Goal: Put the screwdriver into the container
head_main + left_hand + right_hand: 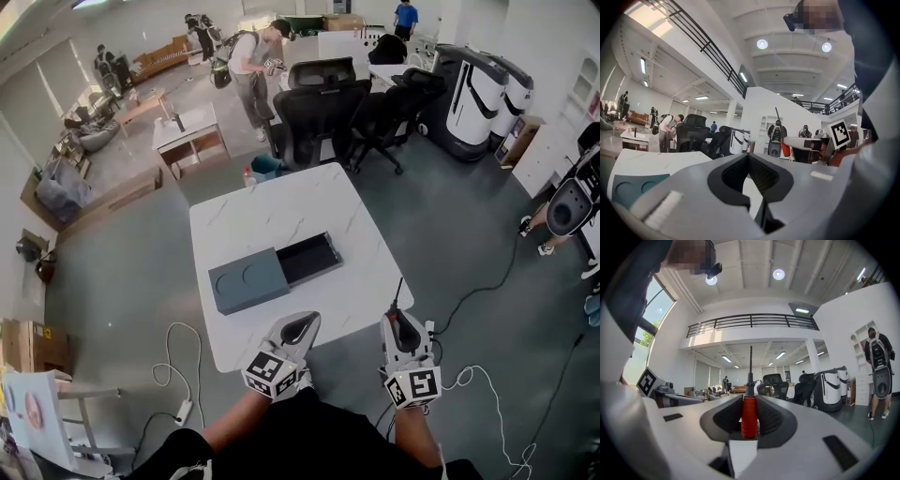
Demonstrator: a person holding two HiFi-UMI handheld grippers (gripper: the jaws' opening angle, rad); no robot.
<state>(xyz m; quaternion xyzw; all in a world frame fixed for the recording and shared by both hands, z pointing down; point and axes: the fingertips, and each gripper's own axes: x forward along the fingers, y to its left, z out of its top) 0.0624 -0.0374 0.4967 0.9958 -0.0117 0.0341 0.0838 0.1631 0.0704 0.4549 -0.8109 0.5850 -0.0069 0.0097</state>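
- The right gripper (749,398) has its jaws narrowed on a screwdriver (749,416). They pinch the ribbed red handle between the black pads.
- The thin dark shaft of the screwdriver sticks straight out past the jaw tips, away from the person.
- The left gripper (748,156) is just beside the right one, on its left. Its jaw tips are pressed together with nothing between them.
- Both grippers hover at the near edge of a white marble-look table (281,211), the right one by the table's near right corner.
- The container (309,259), a dark open tray, lies on the table ahead of the left gripper, and ahead and to the left of the right gripper, well apart from the screwdriver.
- A grey-blue lid (247,281) with two round recesses touches the tray's left end.
- Black office chairs (323,103) stand beyond the far side of the table.
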